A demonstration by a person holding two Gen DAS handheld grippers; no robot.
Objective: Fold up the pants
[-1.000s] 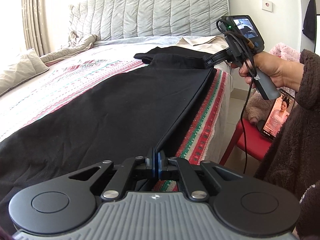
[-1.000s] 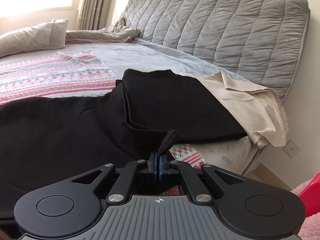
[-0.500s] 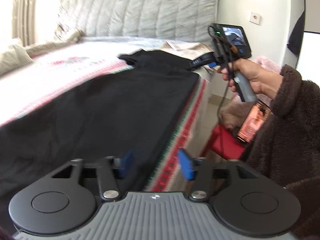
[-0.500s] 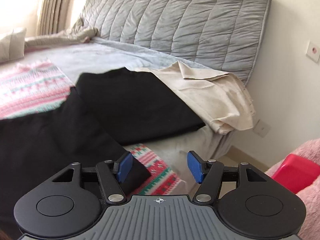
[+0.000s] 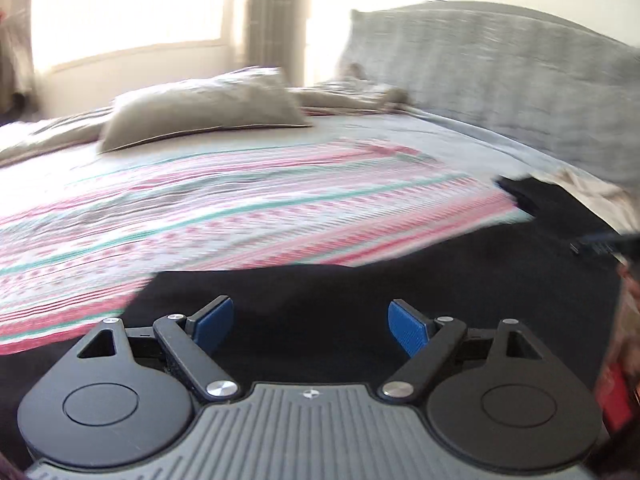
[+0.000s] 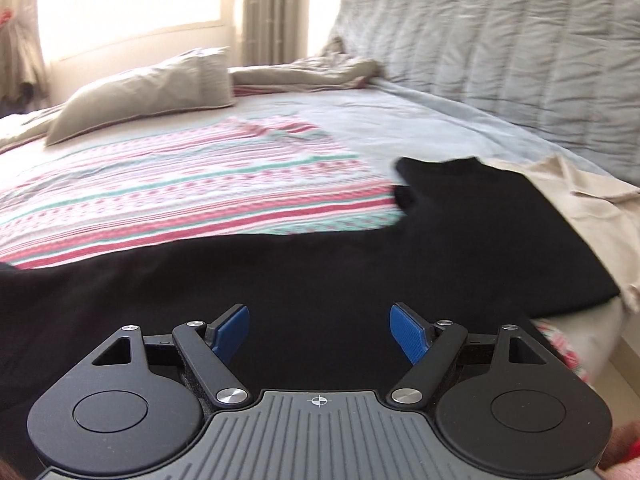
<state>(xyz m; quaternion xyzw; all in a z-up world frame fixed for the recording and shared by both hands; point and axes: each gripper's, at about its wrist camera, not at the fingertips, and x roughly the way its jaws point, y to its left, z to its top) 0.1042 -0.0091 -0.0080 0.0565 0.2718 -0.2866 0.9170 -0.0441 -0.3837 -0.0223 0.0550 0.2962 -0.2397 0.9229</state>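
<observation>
Pants, black, are laid flat along the near edge of the bed, on top of a striped pink, white and teal blanket. A second ago the near edge of the cloth was pinched in both grippers; it has since been let go, and both views have been swung from looking along the edge to looking across the bed. This is judged to mean that one lengthwise fold has been set down and a fresh grasp is being prepared for the next fold.

One left gripper is seen with its jaws spread wide and nothing between the blue pads; it is held just above the black cloth. One right gripper is likewise released, its jaws apart and nothing held, above the middle of the garment.

One pair of pants is counted. At its right end a broader black section is seen, lying partly over one beige cloth; whether that section is a separate garment cannot be told. One grey pillow lies at the far side, one crumpled grey-brown sheet is beside it, and one quilted grey headboard stands behind. The left wrist view is blurred
</observation>
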